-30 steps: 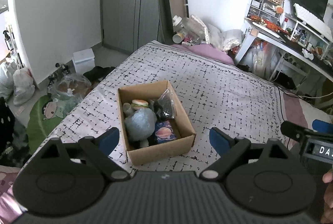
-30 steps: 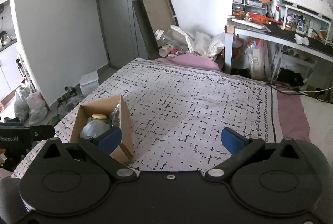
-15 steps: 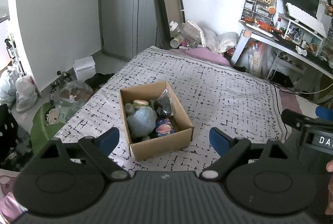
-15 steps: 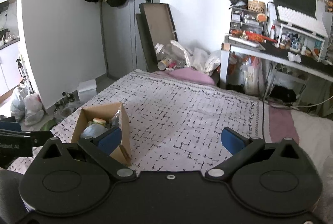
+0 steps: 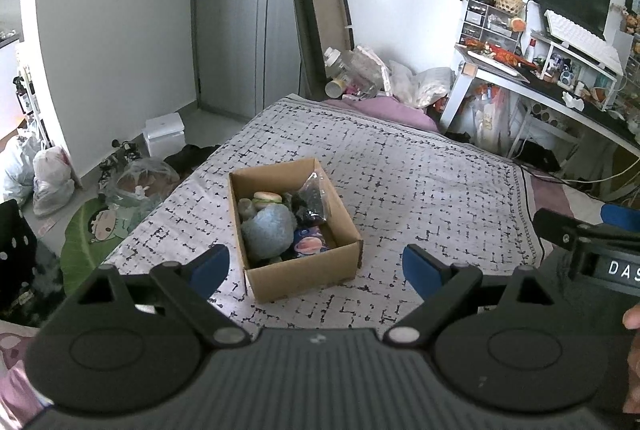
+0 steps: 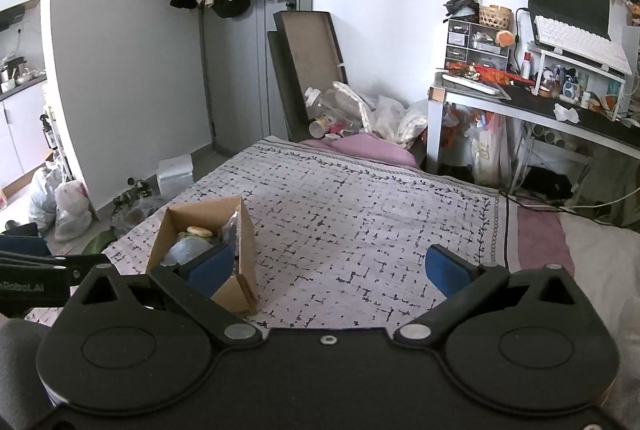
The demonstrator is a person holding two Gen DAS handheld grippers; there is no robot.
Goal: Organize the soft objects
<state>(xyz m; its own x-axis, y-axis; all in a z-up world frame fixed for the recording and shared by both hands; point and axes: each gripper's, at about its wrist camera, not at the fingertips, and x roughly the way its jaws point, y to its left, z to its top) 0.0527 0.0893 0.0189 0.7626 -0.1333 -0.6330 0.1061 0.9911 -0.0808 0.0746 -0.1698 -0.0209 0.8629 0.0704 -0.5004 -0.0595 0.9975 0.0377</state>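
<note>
Cardboard box (image 5: 298,230) full of soft toys (image 5: 268,232) sits on the patterned bed (image 5: 420,190); left tongs (image 5: 316,266) and right tongs (image 6: 330,266) both hover wide open, holding nothing.

Both wrist views look forward over the bed (image 5: 420,190), sharing the cardboard box (image 5: 304,274) (image 6: 244,254).

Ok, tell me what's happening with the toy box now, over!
Left gripper open, empty. Right gripper open, empty. Cardboard box on bed, soft toys inside. Nothing in the way.

Both grippers (image 5: 316,266) (image 6: 328,266) black w/ blue pads (image 5: 416,268), silver pivot screws (image 6: 414,331)
</note>
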